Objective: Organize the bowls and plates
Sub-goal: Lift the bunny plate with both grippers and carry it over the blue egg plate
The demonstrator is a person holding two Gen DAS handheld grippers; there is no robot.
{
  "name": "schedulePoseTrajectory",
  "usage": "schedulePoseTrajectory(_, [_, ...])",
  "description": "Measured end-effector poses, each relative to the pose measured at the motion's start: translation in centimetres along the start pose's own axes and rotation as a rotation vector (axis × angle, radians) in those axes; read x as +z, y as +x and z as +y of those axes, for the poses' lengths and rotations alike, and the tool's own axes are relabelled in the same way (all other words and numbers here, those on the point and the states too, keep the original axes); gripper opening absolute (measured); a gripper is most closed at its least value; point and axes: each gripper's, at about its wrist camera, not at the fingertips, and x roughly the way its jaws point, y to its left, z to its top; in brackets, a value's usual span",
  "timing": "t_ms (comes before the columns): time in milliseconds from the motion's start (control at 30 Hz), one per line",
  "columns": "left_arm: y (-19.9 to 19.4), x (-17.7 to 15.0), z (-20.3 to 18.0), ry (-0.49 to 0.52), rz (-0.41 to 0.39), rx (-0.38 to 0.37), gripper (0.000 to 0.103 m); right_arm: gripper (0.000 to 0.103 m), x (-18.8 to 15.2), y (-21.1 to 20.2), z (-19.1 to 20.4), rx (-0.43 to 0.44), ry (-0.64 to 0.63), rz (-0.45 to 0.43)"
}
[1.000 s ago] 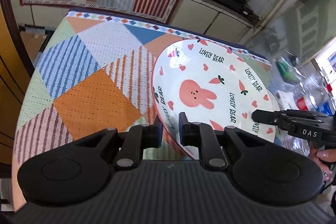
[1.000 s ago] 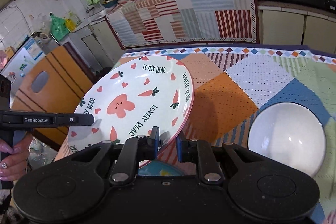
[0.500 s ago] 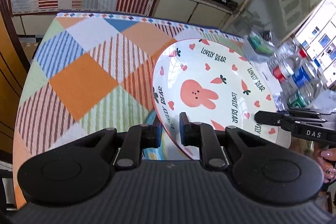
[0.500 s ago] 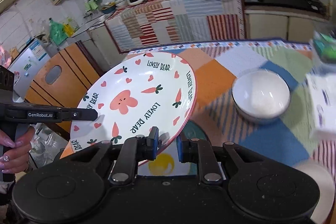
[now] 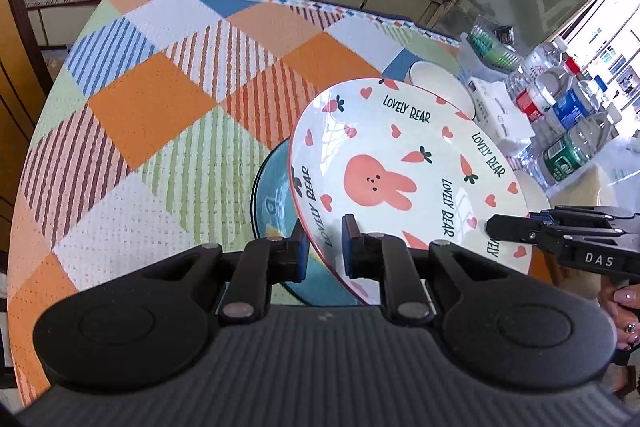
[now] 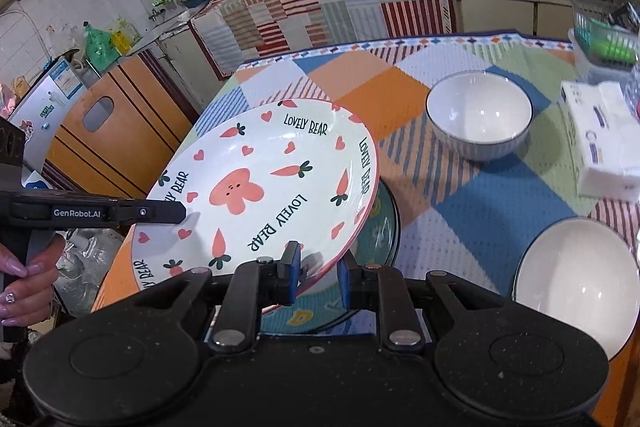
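Observation:
A white bunny plate [image 5: 404, 171] printed "LOVELY BEAR" is held tilted above the table between both grippers. My left gripper [image 5: 323, 251] is shut on its near rim. My right gripper [image 6: 318, 273] is shut on the opposite rim; the plate [image 6: 264, 187] fills the left of the right wrist view. A blue plate [image 5: 272, 203] lies on the tablecloth directly under it and also shows in the right wrist view [image 6: 380, 223]. A white bowl [image 6: 480, 115] stands farther back. A second white bowl [image 6: 576, 287] sits at the near right.
A patchwork tablecloth [image 5: 160, 99] covers the table. A tissue pack [image 6: 600, 135], water bottles [image 5: 560, 107] and a clear container [image 6: 604, 35] with green contents stand along the right side. A wooden cabinet [image 6: 112, 131] is left of the table.
Both grippers have carried the bunny plate over the blue plate and lower toward it. The white bowls and tissue pack have come into fuller view.

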Motion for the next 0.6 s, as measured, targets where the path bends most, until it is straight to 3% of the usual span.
schedulePoseTrajectory(600, [4.3, -2.5, 1.7, -0.011, 0.107, 0.057, 0.016, 0.024, -2.6, 4.0, -0.4, -0.039, 0.043, 0.114])
